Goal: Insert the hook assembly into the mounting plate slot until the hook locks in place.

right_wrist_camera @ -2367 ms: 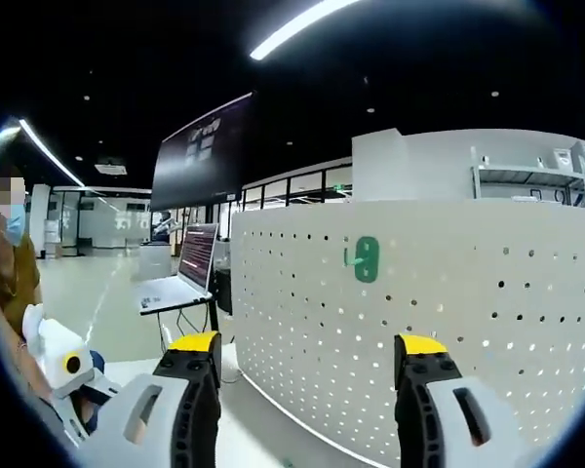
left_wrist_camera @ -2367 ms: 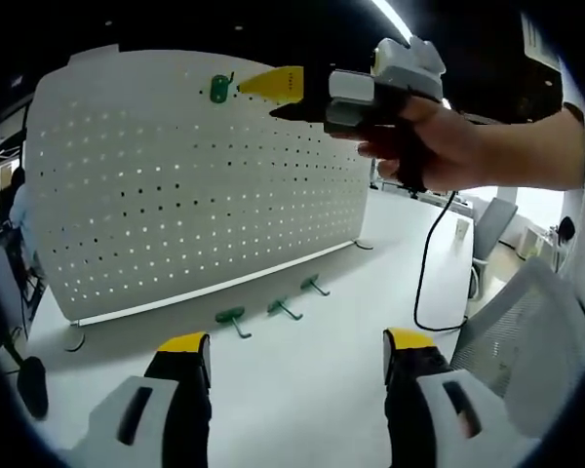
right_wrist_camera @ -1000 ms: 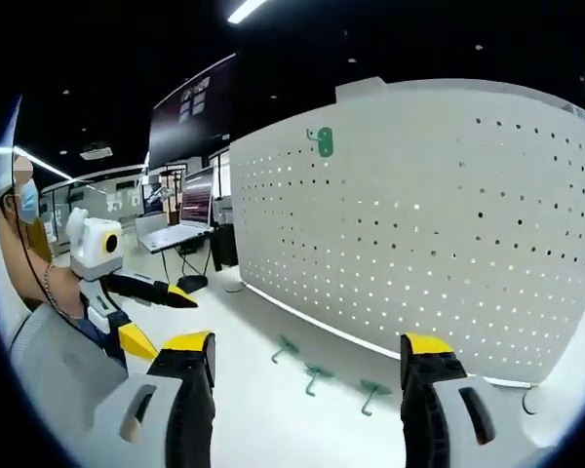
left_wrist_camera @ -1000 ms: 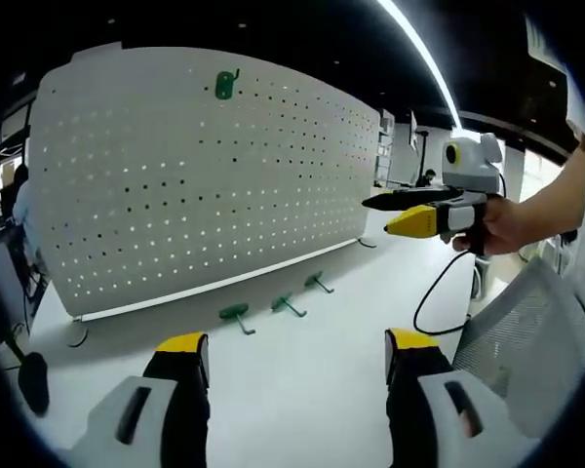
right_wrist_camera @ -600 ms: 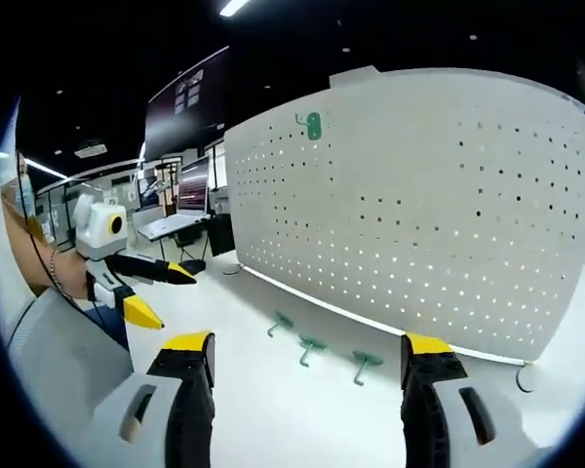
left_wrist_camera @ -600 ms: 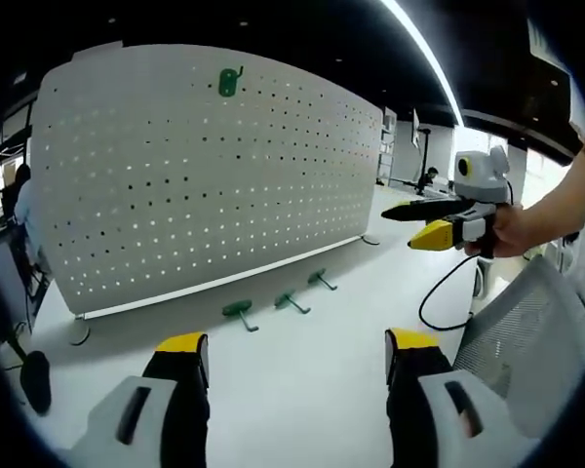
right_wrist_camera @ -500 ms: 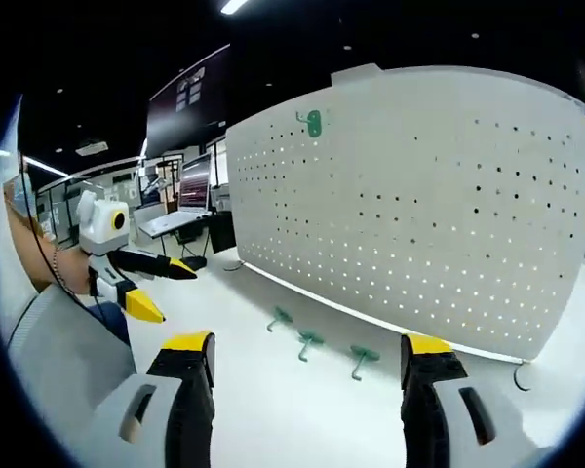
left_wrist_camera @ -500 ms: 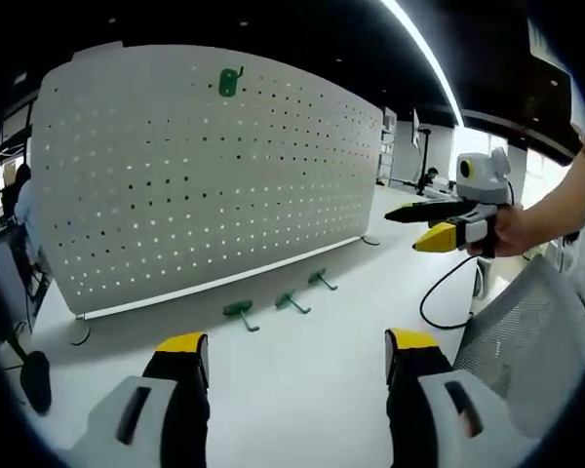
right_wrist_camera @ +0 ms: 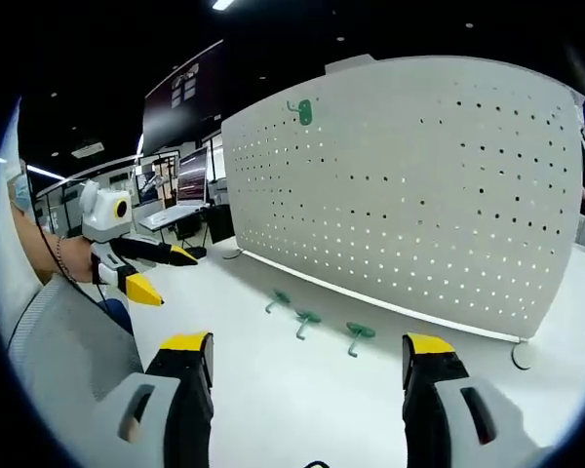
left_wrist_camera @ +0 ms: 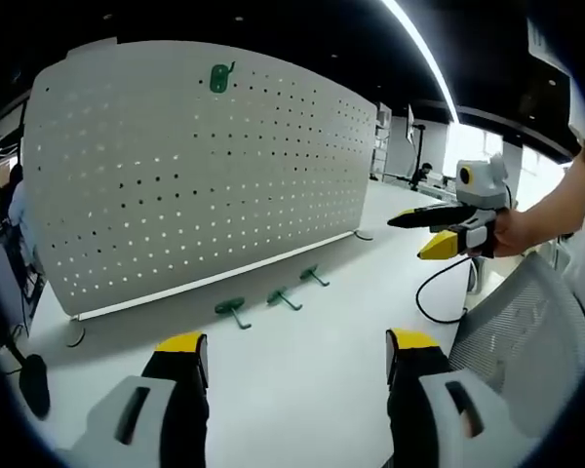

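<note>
My left gripper [left_wrist_camera: 292, 366] and right gripper [right_wrist_camera: 307, 366] both hang released over the white bench [left_wrist_camera: 302, 380]. One green hook [left_wrist_camera: 217, 77] sits at eleven o'clock on the pegboard [left_wrist_camera: 195, 166]; three spare hooks [right_wrist_camera: 307, 322] lie at its foot

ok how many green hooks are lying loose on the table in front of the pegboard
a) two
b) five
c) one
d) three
d) three green hooks lie in a row on the white table before the pegboard; a fourth, the mounted hook, hangs near the board's top edge.
</note>
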`<move>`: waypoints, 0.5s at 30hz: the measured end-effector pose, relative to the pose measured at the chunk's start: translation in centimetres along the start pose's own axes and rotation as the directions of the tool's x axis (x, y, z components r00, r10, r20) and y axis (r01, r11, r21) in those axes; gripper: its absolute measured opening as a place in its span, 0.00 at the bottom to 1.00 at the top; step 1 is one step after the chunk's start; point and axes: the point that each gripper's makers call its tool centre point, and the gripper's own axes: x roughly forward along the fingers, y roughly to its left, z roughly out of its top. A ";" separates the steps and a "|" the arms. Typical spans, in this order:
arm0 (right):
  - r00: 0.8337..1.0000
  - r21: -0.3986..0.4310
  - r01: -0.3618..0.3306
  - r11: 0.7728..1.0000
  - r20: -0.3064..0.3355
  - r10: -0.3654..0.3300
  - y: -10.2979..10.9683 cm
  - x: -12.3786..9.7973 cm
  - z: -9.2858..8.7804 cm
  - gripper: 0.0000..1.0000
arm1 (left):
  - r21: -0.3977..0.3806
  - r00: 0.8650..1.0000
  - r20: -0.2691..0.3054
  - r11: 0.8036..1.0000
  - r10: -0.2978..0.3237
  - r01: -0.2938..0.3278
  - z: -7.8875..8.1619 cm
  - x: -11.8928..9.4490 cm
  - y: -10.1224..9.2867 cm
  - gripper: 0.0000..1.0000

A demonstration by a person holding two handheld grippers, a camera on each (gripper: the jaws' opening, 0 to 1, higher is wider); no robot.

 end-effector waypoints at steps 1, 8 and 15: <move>1.000 0.003 0.003 1.000 0.002 -0.003 -0.1 -0.1 -0.1 0.77 | -0.002 1.000 0.004 1.000 -0.002 0.002 0.1 0.0 0.0 0.77; 1.000 0.016 0.006 1.000 0.000 -0.006 -0.4 -0.4 -0.7 0.77 | -0.008 1.000 -0.008 1.000 0.000 0.000 -0.1 -0.5 0.3 0.76; 1.000 0.025 0.012 1.000 -0.010 -0.012 -0.7 -1.0 -1.4 0.78 | -0.004 1.000 -0.029 1.000 -0.003 0.003 -0.6 -1.0 0.7 0.77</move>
